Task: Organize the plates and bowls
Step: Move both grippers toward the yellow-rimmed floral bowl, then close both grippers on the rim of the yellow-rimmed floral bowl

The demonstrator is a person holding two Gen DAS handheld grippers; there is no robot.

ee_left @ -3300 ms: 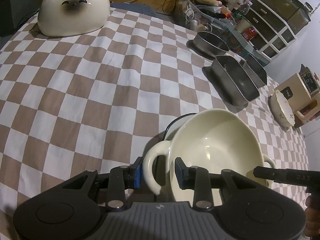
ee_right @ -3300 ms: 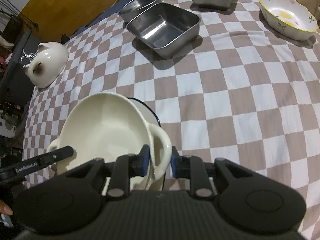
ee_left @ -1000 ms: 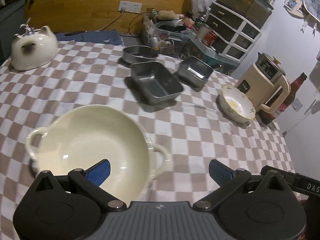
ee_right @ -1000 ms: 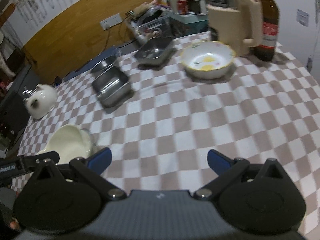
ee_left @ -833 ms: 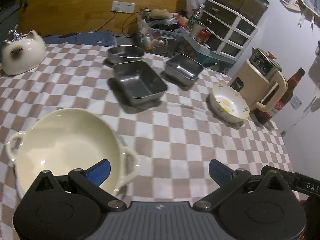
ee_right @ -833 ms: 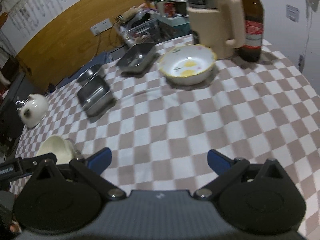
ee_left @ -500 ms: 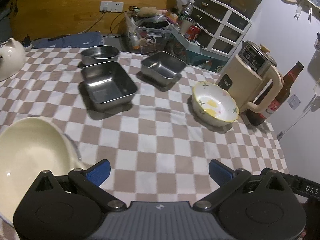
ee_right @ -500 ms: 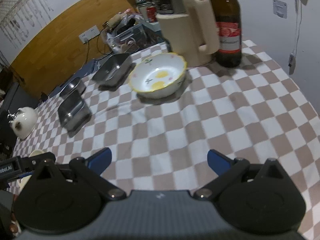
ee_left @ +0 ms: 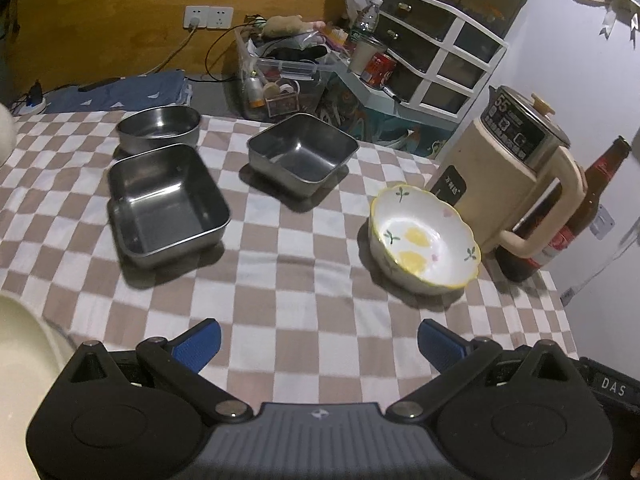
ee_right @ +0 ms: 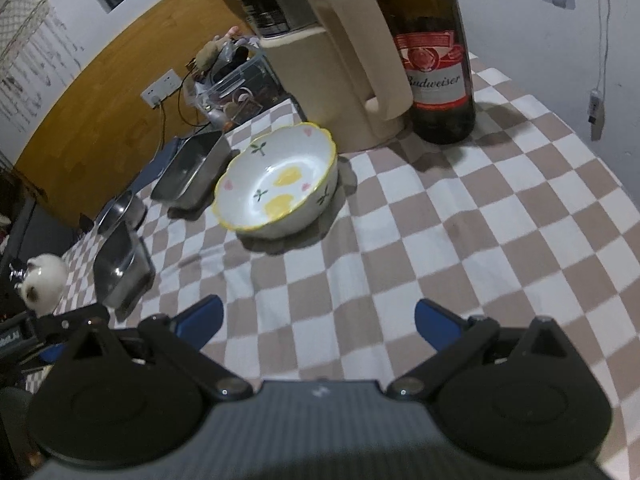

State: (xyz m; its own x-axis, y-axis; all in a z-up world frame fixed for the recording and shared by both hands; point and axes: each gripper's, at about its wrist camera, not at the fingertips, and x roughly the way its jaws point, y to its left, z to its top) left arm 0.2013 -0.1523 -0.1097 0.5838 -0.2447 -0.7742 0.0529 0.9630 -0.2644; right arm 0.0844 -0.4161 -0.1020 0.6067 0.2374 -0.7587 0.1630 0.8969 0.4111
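A white bowl with a yellow scalloped rim [ee_left: 424,240] [ee_right: 276,188] sits on the checkered cloth beside a beige kettle. Two square steel dishes [ee_left: 166,204] [ee_left: 302,154] and a round steel bowl [ee_left: 158,128] stand farther back; the right wrist view shows them at the left [ee_right: 120,268] [ee_right: 190,172]. The edge of the cream two-handled bowl [ee_left: 24,344] shows at the lower left. My left gripper [ee_left: 318,344] is open and empty above the cloth. My right gripper [ee_right: 318,320] is open and empty, short of the yellow-rimmed bowl.
A beige electric kettle [ee_left: 516,176] [ee_right: 332,52] and a brown beer bottle [ee_left: 580,208] [ee_right: 428,48] stand at the table's right edge. A white cat-shaped ornament [ee_right: 42,276] sits far left. Clutter, drawers and a wooden wall lie behind the table.
Both grippers let go of the cream bowl's handles, opened, and swung right toward the yellow-rimmed bowl. The cream bowl has slid almost out of the left wrist view.
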